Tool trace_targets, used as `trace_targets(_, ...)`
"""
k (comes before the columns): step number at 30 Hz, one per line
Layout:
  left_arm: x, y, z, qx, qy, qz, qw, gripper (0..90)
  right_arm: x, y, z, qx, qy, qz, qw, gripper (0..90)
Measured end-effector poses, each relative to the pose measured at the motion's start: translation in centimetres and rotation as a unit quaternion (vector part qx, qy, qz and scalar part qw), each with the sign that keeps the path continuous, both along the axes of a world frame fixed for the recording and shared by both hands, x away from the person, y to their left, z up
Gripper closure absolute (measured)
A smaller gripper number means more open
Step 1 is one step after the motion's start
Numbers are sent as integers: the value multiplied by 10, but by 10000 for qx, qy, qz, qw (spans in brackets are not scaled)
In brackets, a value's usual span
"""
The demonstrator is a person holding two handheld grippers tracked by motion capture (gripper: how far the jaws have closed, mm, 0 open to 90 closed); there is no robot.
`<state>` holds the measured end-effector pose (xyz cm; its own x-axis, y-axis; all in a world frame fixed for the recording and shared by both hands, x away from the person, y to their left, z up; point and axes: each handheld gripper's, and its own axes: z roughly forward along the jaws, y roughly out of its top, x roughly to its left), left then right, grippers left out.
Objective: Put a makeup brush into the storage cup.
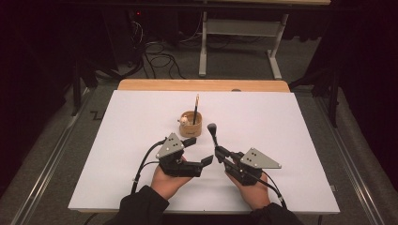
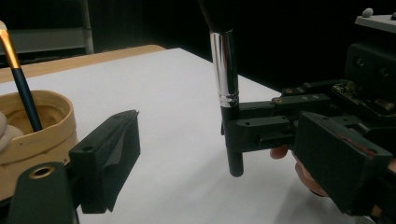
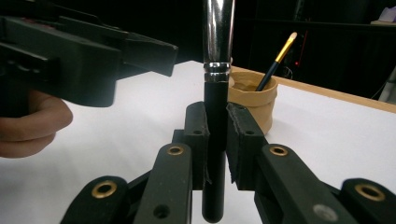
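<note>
Right gripper [image 1: 219,152] clamped on the black handle of a makeup brush [image 1: 213,133], jaws nearly closed around it. The brush stands upright, dark bristle head at top, silver collar above the pads, handle end poking out below them, just above the white table cover [image 1: 291,140].

Left gripper [image 1: 199,152] has jaws spread wide with nothing between them. It sits just left of the right gripper, well short of touching the brush.

A tan cup [image 1: 191,124] sits just beyond both grippers, a bit nearer the left one. A thin dark-blue brush [image 1: 195,108] with a gold collar leans inside it, beside something small and white, possibly a sponge.

No readable labels or writing anywhere; gripper bodies too dark and blurred to tell.
</note>
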<state>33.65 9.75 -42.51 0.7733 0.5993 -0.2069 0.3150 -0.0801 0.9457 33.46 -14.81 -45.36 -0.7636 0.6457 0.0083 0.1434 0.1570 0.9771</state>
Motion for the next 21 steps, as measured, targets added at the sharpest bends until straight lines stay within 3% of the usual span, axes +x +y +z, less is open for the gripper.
trace_targets(13,-3,0,2,-205,122,-173,9996,201,-13,9,-2,-66,-109,147,9998,812)
trace_targets(21,-1,-1,-1,-322,206,-233,9990,315,-15,13,-4,-89,-106,198,9997,811)
